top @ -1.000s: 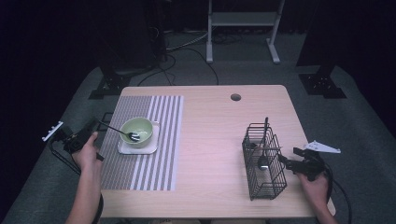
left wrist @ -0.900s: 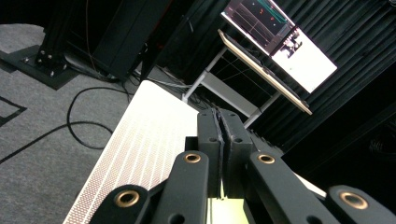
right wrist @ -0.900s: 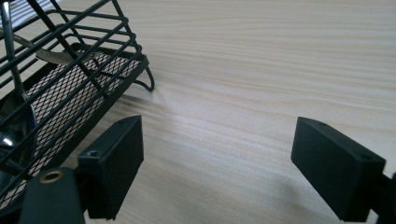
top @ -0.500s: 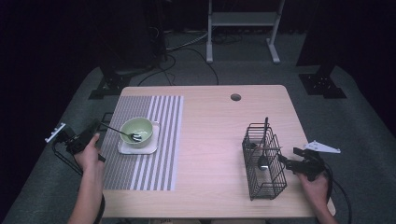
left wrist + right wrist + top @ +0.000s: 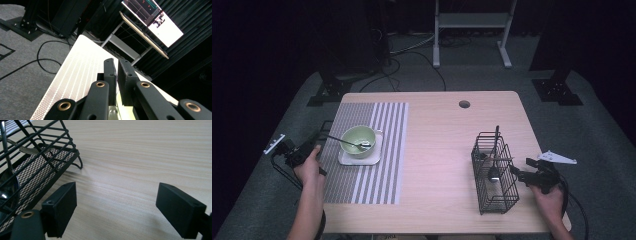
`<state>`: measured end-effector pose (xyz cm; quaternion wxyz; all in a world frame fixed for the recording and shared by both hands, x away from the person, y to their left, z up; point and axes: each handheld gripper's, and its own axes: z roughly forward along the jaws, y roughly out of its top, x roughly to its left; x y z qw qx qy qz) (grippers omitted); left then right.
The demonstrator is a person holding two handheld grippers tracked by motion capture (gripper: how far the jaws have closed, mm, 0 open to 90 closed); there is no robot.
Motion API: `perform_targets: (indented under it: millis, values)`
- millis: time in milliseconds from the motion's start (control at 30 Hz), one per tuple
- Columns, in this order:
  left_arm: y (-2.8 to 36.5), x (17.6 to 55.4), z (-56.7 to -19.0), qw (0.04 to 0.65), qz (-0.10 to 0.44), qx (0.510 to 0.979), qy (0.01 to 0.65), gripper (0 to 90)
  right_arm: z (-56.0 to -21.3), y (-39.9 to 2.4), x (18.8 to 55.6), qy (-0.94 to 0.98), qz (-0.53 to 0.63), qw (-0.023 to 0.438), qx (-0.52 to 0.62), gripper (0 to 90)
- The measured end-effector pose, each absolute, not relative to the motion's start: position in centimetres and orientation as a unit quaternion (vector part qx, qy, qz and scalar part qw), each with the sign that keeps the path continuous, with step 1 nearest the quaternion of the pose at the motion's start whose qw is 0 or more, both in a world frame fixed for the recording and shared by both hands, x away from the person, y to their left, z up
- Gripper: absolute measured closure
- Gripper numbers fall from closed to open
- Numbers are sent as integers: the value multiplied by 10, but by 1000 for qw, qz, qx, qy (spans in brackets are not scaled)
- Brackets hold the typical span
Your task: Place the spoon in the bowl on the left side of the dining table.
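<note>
A pale green bowl (image 5: 358, 137) stands on a white square plate (image 5: 357, 160) on the striped placemat (image 5: 377, 170). A spoon (image 5: 347, 142) rests in the bowl, its handle pointing left. My left gripper (image 5: 315, 141) is at the table's left edge, just off the handle's end. Its jaws (image 5: 117, 63) have just eased apart to a thin slit, with nothing seen between them. My right gripper (image 5: 515, 173) rests wide open on the table to the right of a black wire basket (image 5: 494, 195). In the right gripper view (image 5: 116, 195) only bare wood lies between the jaws.
The wire basket (image 5: 37, 157) holds a dark-handled utensil (image 5: 497, 134) and a metal spoon (image 5: 10, 182). A round cable hole (image 5: 464, 104) is near the table's far edge. Stands and cables sit on the grey carpet beyond.
My left hand has shifted slightly down and left, away from the spoon handle. The spoon stays in the bowl. The right hand has not moved.
</note>
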<state>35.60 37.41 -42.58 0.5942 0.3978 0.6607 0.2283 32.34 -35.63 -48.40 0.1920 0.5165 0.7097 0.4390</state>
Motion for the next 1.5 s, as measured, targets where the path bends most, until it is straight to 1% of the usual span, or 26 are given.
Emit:
perform_targets:
  millis: [400, 533, 733, 867, 1100, 1433, 1500]
  values:
    - [374, 353, -436, 586, 222, 407, 664, 799, -484, -356, 324, 710, 439, 192, 516, 160]
    - [374, 350, -440, 586, 221, 410, 663, 762, -484, -356, 324, 710, 439, 191, 516, 160]
    - [372, 346, -444, 583, 220, 419, 660, 732, -484, -357, 324, 710, 440, 188, 517, 160]
    - [369, 344, -445, 581, 221, 427, 657, 699, -484, -357, 324, 709, 442, 187, 517, 160]
    - [363, 335, -443, 579, 225, 449, 643, 690, -484, -357, 324, 709, 442, 188, 516, 160]
    - [364, 323, -444, 569, 229, 471, 634, 618, -484, -357, 323, 709, 440, 193, 517, 160]
    - [364, 322, -445, 568, 225, 473, 635, 591, -484, -356, 323, 709, 439, 192, 517, 160]
